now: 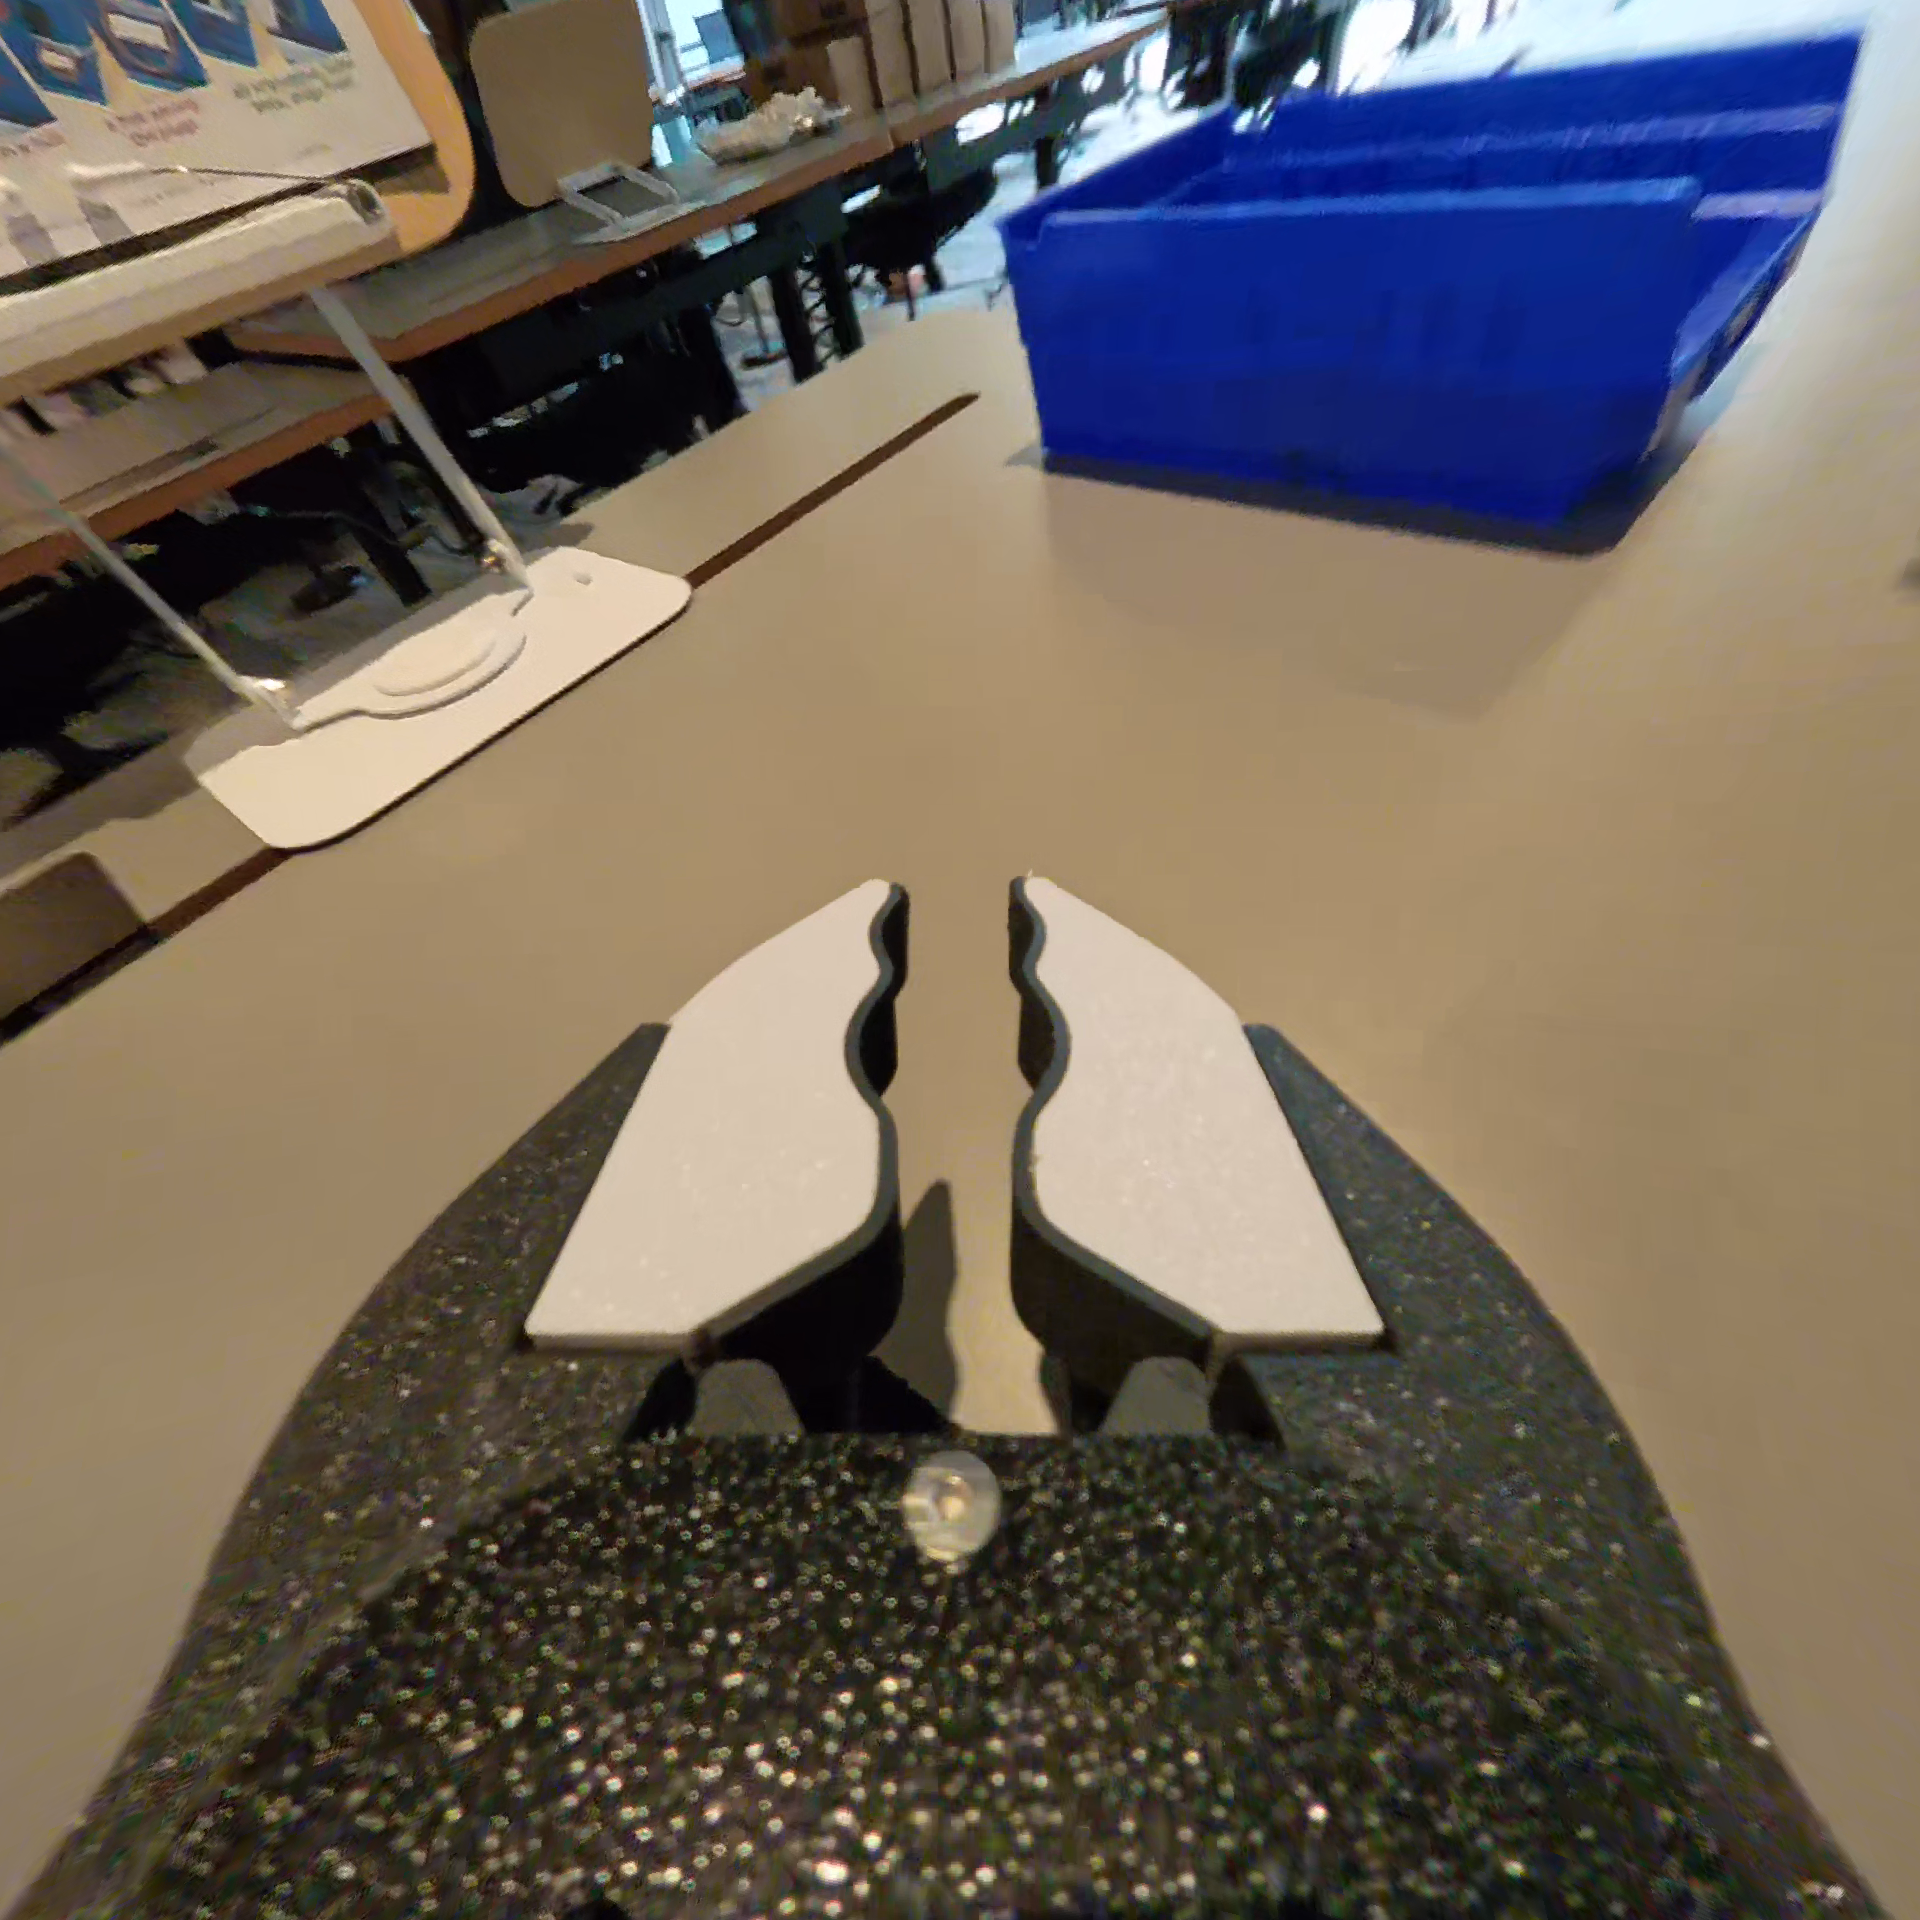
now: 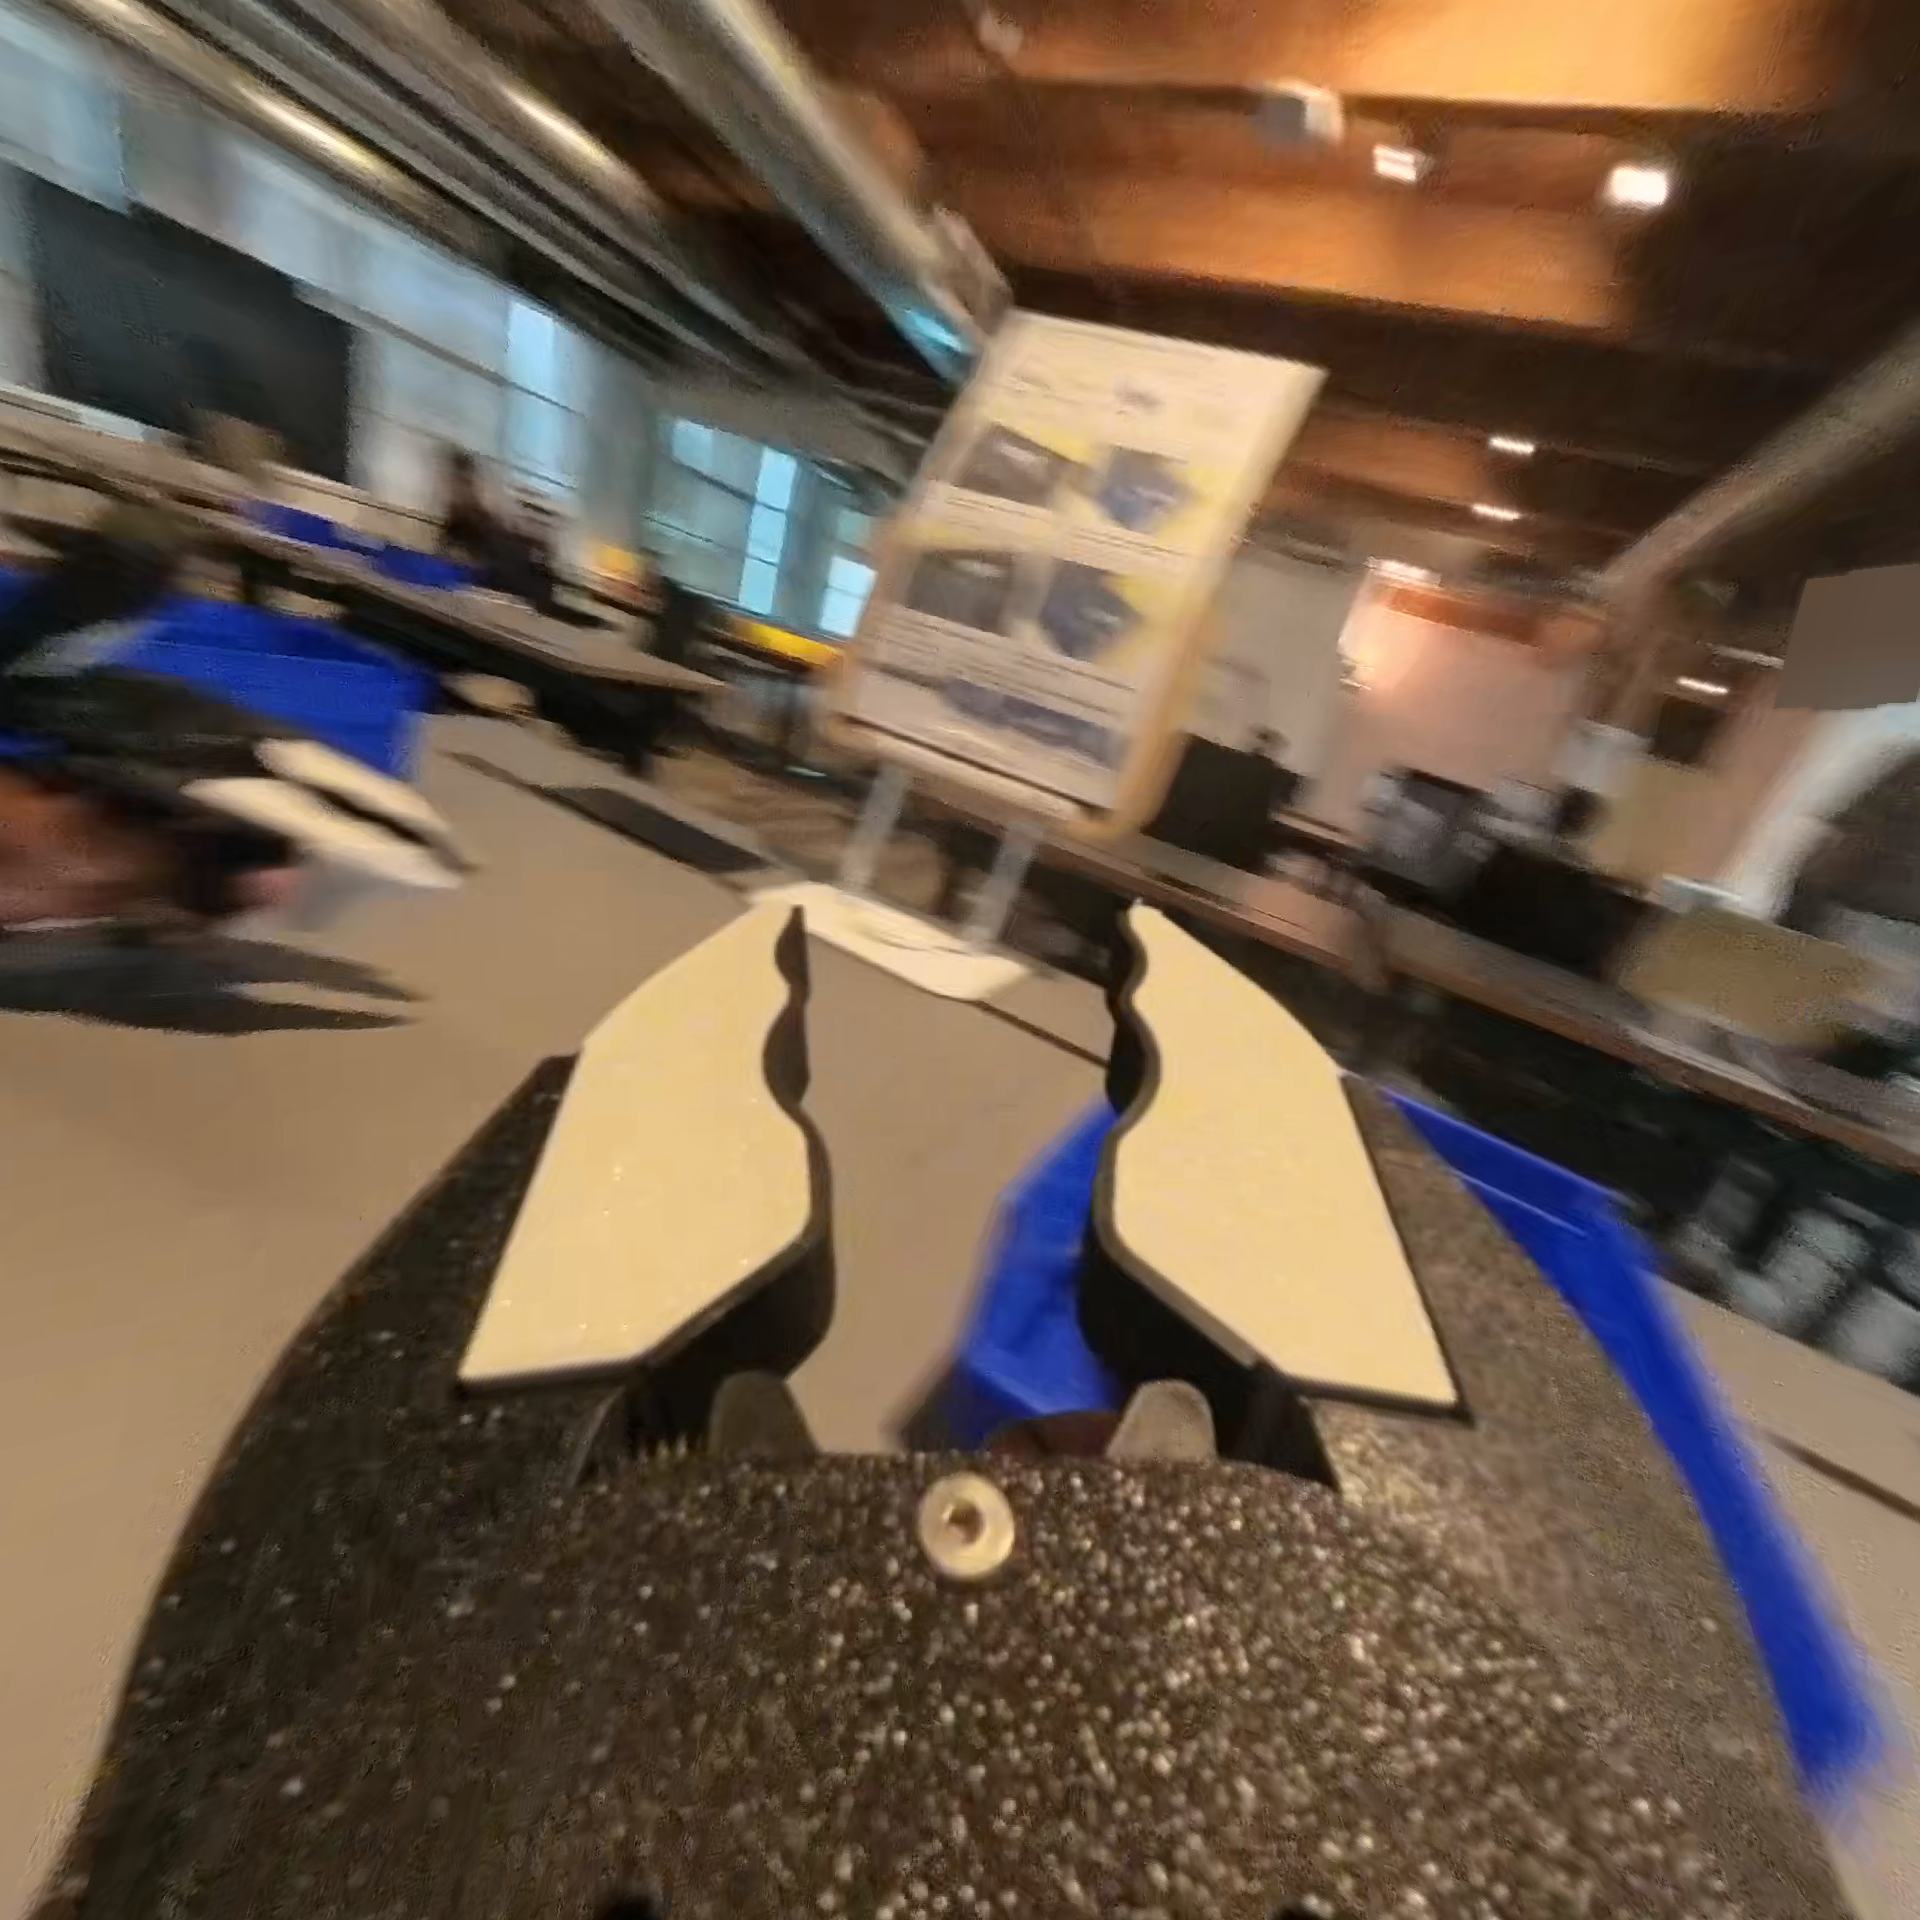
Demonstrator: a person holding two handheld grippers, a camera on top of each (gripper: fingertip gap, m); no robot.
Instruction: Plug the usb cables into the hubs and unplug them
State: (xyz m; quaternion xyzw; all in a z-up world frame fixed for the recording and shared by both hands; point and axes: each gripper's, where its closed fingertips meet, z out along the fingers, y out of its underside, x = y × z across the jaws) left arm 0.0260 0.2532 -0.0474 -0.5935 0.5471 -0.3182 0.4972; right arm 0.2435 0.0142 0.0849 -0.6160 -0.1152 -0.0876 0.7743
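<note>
1. Rows of long tables, ceiling lights and wooden beams are seen behind a tan surface (image 1: 1143,727); the right wrist view is heavily motion-blurred.
2. Left gripper (image 1: 958,888): held low over bare surface, its white fingers (image 1: 748,1122) parted by a narrow gap, nothing between them.
3. Blue bin (image 1: 1382,322): set on the surface ahead and to the right of the left gripper, well apart from it (edges blurred).
4. White stand base (image 1: 447,696): lying flat on the surface ahead and to the left, clear struts rising from it to a tilted printed board (image 1: 156,156).
5. Right gripper (image 2: 961,920): fingers (image 2: 665,1174) spread fairly wide, nothing held; tan surface is seen through the gap.
6. A blue bin rim (image 2: 1621,1309) is seen under and beside the right gripper's right finger, smeared by blur.
7. The printed board (image 2: 1070,582) on its clear stand is seen straight ahead in the right wrist view, tilted.
8. The left gripper (image 2: 343,805) also shows at far left of that view, above the surface, a blue bin (image 2: 281,675) behind it.
9. USB cables and hubs: not made out in either view; their place cannot be told.
</note>
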